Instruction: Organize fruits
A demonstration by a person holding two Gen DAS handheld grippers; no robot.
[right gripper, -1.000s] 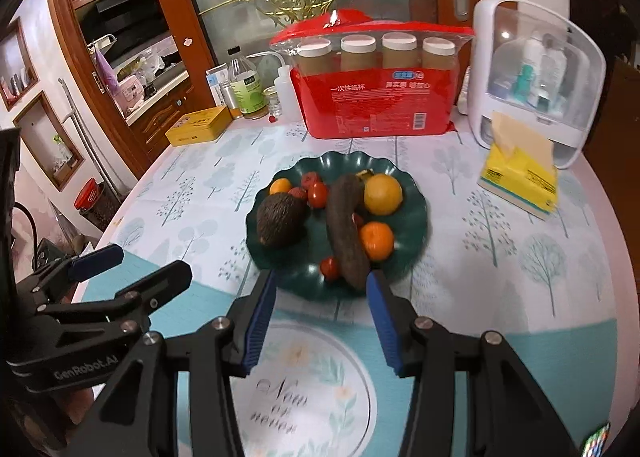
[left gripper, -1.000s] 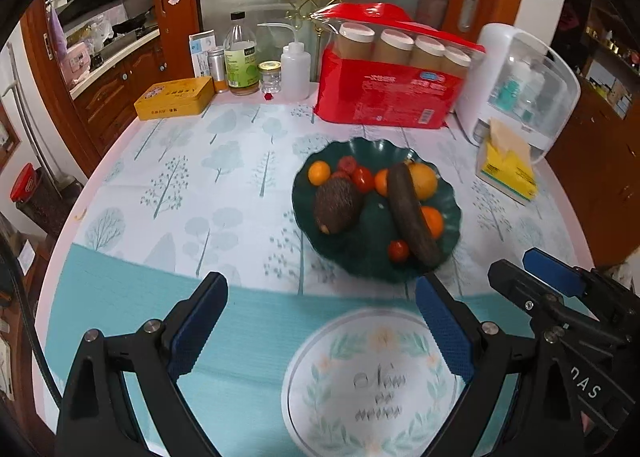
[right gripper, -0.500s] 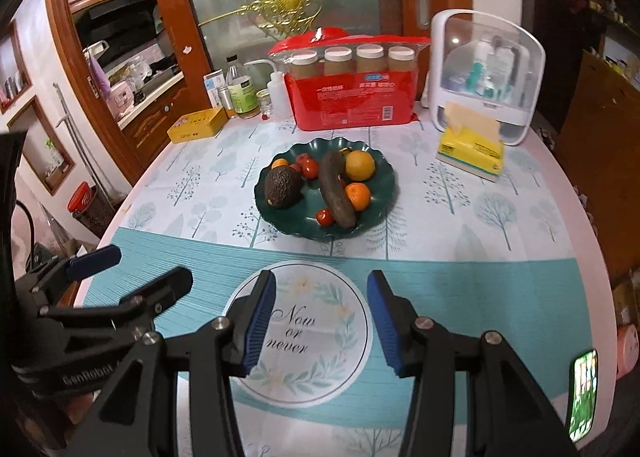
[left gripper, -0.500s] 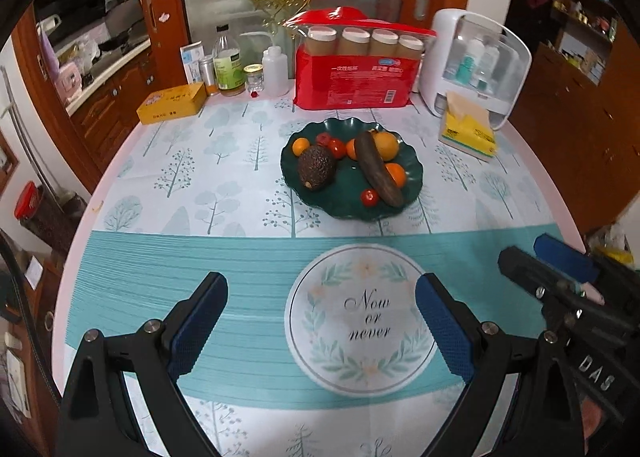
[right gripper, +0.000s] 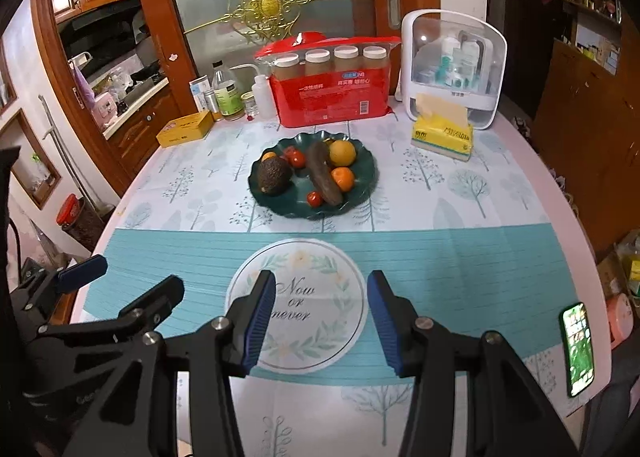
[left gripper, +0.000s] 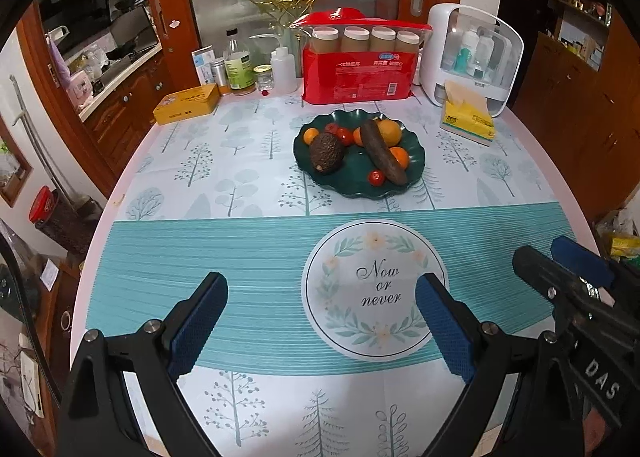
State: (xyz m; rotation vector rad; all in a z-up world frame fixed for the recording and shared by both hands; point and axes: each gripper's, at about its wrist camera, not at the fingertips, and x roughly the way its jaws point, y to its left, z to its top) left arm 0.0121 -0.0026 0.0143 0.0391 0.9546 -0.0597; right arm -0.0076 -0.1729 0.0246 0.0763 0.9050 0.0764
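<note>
A dark green scalloped plate (left gripper: 416,161) (right gripper: 368,173) sits mid-table. It holds an avocado (left gripper: 326,153) (right gripper: 273,176), a dark cucumber (left gripper: 382,157) (right gripper: 324,173), oranges (left gripper: 389,132) (right gripper: 342,153) and small red tomatoes (left gripper: 376,177) (right gripper: 315,199). My left gripper (left gripper: 322,323) is open and empty, well short of the plate over the teal band. My right gripper (right gripper: 322,323) is open and empty over the round "Now or never" print (right gripper: 298,303). Each gripper shows in the other's view, the right (left gripper: 568,269) and the left (right gripper: 120,281).
A red pack of jars (left gripper: 356,61), a white cosmetics case (left gripper: 472,57), a yellow tissue pack (left gripper: 466,121), a yellow tin (left gripper: 186,109) and bottles (left gripper: 240,65) line the table's far edge. A phone (right gripper: 578,349) lies at the near right edge.
Both grippers have pulled back and up from the plate toward the table's near edge. The plate and fruit have not moved. Both grippers stay open.
</note>
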